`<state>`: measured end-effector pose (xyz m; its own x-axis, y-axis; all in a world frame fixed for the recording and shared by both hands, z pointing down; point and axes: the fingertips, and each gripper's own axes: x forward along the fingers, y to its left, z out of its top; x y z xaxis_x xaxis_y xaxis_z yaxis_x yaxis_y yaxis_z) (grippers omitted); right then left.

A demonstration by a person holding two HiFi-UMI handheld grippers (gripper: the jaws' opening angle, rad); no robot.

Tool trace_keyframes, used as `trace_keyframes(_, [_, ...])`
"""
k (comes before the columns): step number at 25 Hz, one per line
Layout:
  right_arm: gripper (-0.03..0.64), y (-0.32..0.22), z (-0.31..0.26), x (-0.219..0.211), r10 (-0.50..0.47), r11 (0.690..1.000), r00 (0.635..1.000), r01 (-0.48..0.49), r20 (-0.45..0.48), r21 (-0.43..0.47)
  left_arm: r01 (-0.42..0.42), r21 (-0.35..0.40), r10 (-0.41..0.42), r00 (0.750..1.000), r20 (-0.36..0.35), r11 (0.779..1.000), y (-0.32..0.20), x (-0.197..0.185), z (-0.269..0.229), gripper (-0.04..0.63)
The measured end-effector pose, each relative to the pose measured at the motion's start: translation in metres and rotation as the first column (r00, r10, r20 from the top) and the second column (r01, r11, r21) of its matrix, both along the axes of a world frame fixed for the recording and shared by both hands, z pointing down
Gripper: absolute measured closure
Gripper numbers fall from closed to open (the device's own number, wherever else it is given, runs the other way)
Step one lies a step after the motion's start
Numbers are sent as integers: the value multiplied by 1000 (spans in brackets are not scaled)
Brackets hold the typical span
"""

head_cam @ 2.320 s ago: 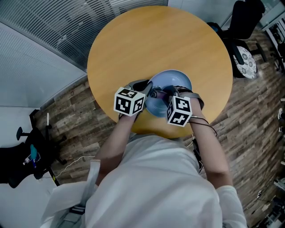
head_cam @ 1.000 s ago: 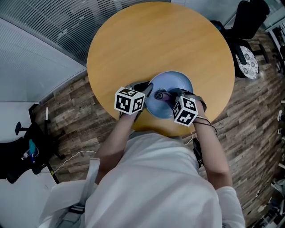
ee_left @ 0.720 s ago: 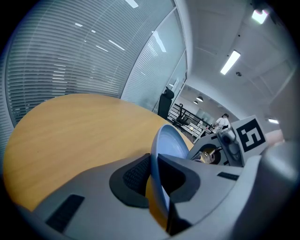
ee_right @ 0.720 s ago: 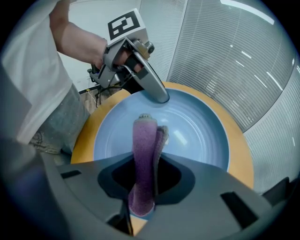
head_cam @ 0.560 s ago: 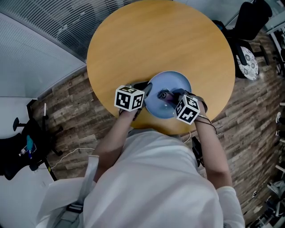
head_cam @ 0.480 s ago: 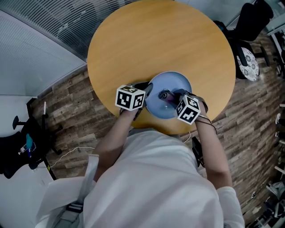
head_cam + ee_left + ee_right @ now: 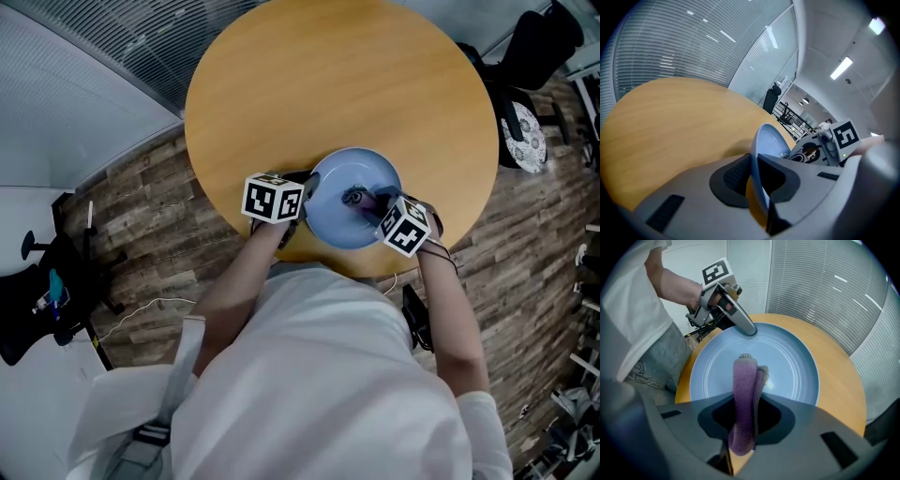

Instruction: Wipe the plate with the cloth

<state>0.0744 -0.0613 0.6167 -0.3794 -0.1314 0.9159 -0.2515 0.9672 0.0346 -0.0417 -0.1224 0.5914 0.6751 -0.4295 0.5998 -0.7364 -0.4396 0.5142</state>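
In the head view a round pale-blue glazed plate (image 7: pixel 337 220) sits at frame centre near the lower edge of a smooth round wooden table (image 7: pixel 337 84), the left gripper (image 7: pixel 307 192) at its left rim, the right gripper (image 7: pixel 375 202) over its middle. The left gripper view shows jaws nearly closed, clamped on the thin rim; that hold should be firm so the slick plate cannot slide. The right gripper view shows jaws pinching a rolled purple terry cloth (image 7: pixel 744 390), its nubbly tip over the ringed well: press lightly, circling outward.
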Motion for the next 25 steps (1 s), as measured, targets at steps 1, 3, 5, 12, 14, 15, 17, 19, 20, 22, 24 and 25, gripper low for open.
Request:
trace_keyframes(1, [523,1,1,2,-4,1000,1000,4,-4,-2,3,-5,-3,1000,1,1000,1,-1,2,554])
trace_keyframes(3, [523,2,3,5,-9,1000,1000,9,-10,-6,5,-7,-5,1000,14,1000,2,-2,6,555])
trace_keyframes(5, [523,2,4,7,-10,1000,1000,10,-13,-10,9,-12,-9,1000,23,1000,3,-2,9,557])
trace_keyframes(12, [523,2,6,10,-23,1000,999,22,-26,-19,37,-55,-36,999,20,998,7,-8,19,560])
trace_keyframes(14, [523,2,7,11,-30,999,999,29,-29,-18,38,-68,-37,999,11,997,8,-8,22,560])
trace_keyframes(15, [523,2,8,11,-35,999,999,35,-28,-19,40,-76,-39,999,6,996,9,-9,24,560])
trace_keyframes(17, [523,1,10,10,-46,999,999,46,-26,-25,44,-90,-44,999,-2,995,10,-10,28,560])
trace_keyframes(19, [523,2,11,10,-54,998,998,53,-23,-34,50,-103,-51,999,-1,993,12,-11,31,561])
trace_keyframes(20, [523,2,11,10,-54,998,998,54,-21,-36,53,-108,-53,999,-1,993,12,-11,31,561])
trace_keyframes(22, [523,2,12,11,-53,998,998,52,-22,-39,60,-119,-60,998,-1,991,13,-11,33,561])
trace_keyframes(24, [523,3,14,11,-56,998,998,55,-28,-40,68,-131,-69,998,-2,989,14,-11,35,561])
trace_keyframes(25, [523,4,14,11,-59,998,998,57,-31,-41,71,-135,-72,997,-1,988,15,-10,36,561])
